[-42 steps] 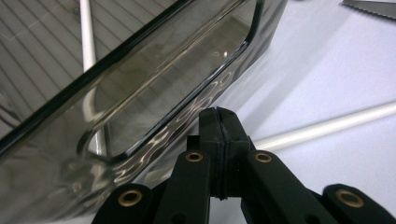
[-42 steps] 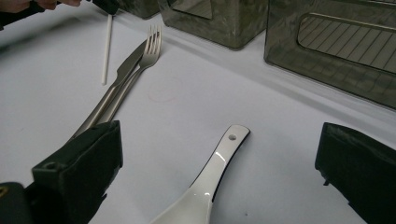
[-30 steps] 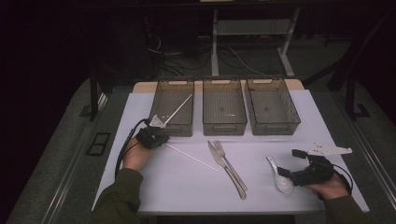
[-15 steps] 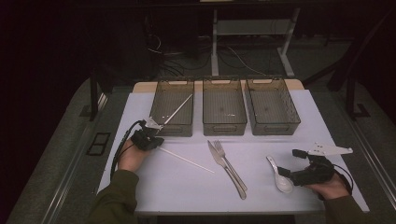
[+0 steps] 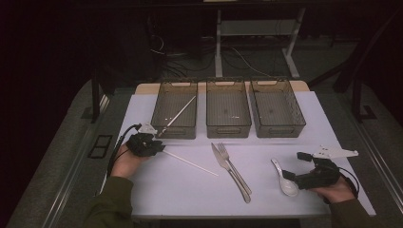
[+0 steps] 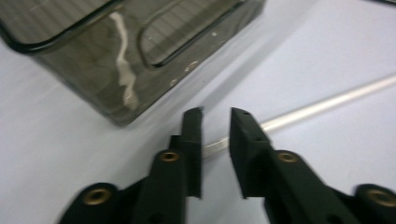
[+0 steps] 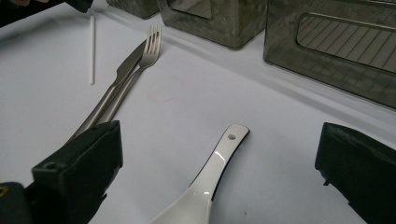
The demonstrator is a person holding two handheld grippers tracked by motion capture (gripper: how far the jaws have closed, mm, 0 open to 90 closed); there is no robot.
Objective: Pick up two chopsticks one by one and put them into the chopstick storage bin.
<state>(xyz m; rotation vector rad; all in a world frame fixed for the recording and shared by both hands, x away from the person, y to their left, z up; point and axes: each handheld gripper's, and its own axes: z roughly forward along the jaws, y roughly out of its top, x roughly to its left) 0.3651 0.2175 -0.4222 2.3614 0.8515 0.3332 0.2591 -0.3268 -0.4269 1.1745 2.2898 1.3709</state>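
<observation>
A thin white chopstick (image 5: pixel 191 163) lies on the white table, slanting from near my left gripper (image 5: pixel 159 148) toward the middle. In the left gripper view the chopstick (image 6: pixel 322 106) has its near end lying between the jaws of my left gripper (image 6: pixel 215 112), which stands open by a narrow gap. A white ceramic spoon (image 5: pixel 285 178) lies at the front right. My right gripper (image 5: pixel 300 171) is wide open around it. In the right gripper view the spoon (image 7: pixel 212 170) sits between the jaws of the right gripper (image 7: pixel 219 128), untouched.
Three smoky plastic bins stand in a row at the back: left bin (image 5: pixel 164 124) with a second chopstick (image 5: pixel 177 116) leaning inside, middle bin (image 5: pixel 228 128), right bin (image 5: pixel 285 129). A knife (image 5: pixel 228 170) and fork (image 5: pixel 234 166) lie side by side mid-table.
My left gripper has shifted slightly left and toward the person, away from the left bin's front, settling at the chopstick's near end. The right gripper and spoon have not moved.
</observation>
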